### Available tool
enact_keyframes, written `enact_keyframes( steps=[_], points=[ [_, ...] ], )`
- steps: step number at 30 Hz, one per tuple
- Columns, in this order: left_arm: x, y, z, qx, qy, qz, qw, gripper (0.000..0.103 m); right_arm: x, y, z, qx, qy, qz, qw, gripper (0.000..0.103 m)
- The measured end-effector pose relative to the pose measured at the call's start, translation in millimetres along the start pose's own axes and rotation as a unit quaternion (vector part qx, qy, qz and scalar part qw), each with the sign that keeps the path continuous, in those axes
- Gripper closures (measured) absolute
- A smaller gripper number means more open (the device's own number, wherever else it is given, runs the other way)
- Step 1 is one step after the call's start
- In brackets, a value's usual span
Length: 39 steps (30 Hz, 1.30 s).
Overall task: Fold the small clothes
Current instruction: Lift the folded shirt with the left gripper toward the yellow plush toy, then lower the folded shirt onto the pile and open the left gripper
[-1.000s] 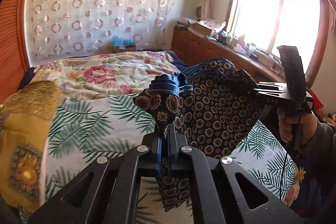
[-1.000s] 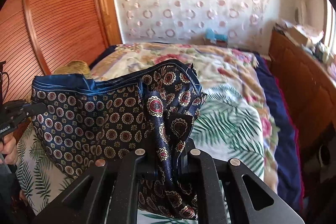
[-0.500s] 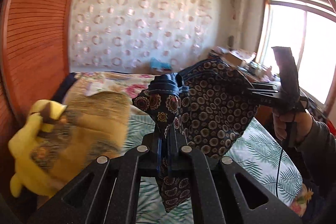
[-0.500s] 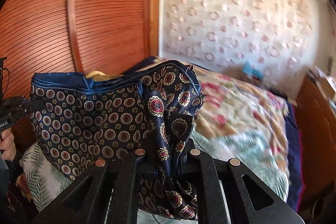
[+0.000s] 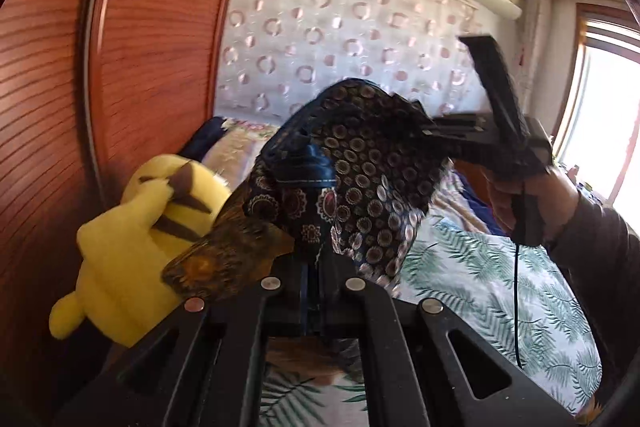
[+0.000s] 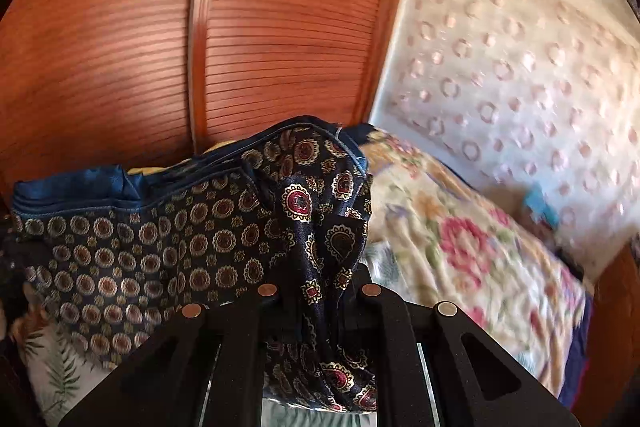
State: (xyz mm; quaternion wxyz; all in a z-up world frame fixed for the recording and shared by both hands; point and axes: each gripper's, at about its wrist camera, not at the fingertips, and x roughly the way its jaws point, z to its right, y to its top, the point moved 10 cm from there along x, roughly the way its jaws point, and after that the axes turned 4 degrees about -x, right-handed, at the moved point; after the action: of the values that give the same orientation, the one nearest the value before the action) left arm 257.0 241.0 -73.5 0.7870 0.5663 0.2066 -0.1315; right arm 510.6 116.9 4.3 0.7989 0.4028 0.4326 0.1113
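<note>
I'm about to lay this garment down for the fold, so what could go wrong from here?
The patterned shorts hang bunched between the left gripper and the right gripper, so they may land creased. The yellow plush toy and gold cloth lie close by and could snag.

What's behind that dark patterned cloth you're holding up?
Behind the patterned cloth, a yellow plush toy and a gold-brown cushion peek out; the cloth hides the rest.

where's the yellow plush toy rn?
Left wrist view, lower left: the yellow plush toy sits against the wooden wardrobe door, beside the gold cushion.
</note>
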Motion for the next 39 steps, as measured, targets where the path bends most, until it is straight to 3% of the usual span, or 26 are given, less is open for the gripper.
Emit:
enact_keyframes(
  steps=[8, 12, 14, 17, 19, 22, 24, 26, 29, 34, 39],
  points=[
    [17, -20, -31, -0.017, 0.025, -0.021, 0.9993, 0.099, 73, 9, -1, -0.021, 0.011, -0.019, 1.000, 0.093],
    [20, -22, -35, -0.019, 0.026, -0.022, 0.9992, 0.099, 94, 9, 7, 0.004, 0.004, -0.026, 1.000, 0.091],
    [15, -20, -37, -0.019, 0.027, -0.012, 0.9994, 0.098, 97, 18, 3, 0.024, -0.001, -0.026, 0.999, 0.074],
    [5, -12, -31, 0.001, 0.039, 0.006, 0.9992, 0.077, 97, 30, 15, 0.053, -0.016, -0.004, 0.998, 0.050],
    [-2, -7, -27, 0.012, 0.040, 0.026, 0.9988, 0.047, 91, 35, 27, 0.068, -0.037, 0.019, 0.997, 0.048],
    [-8, 1, -23, 0.020, 0.041, 0.043, 0.9980, 0.025, 75, 39, 38, 0.080, -0.042, 0.045, 0.995, 0.046],
    [-4, 2, -23, 0.024, 0.042, 0.043, 0.9979, 0.024, 66, 33, 38, 0.080, -0.033, 0.050, 0.995, 0.045],
    [4, -1, -23, 0.032, 0.051, 0.032, 0.9977, 0.024, 64, 21, 25, 0.081, 0.014, 0.044, 0.996, 0.045],
    [24, -17, -32, 0.031, 0.072, -0.005, 0.9969, 0.024, 84, -2, 17, 0.083, 0.047, -0.001, 0.995, 0.046],
    [31, -36, -36, 0.024, 0.068, -0.029, 0.9970, 0.023, 126, -39, 6, 0.084, 0.040, -0.048, 0.994, 0.045],
    [19, -35, -27, 0.034, 0.068, -0.018, 0.9969, 0.012, 139, -37, 2, 0.125, 0.028, -0.021, 0.992, 0.045]
  ],
)
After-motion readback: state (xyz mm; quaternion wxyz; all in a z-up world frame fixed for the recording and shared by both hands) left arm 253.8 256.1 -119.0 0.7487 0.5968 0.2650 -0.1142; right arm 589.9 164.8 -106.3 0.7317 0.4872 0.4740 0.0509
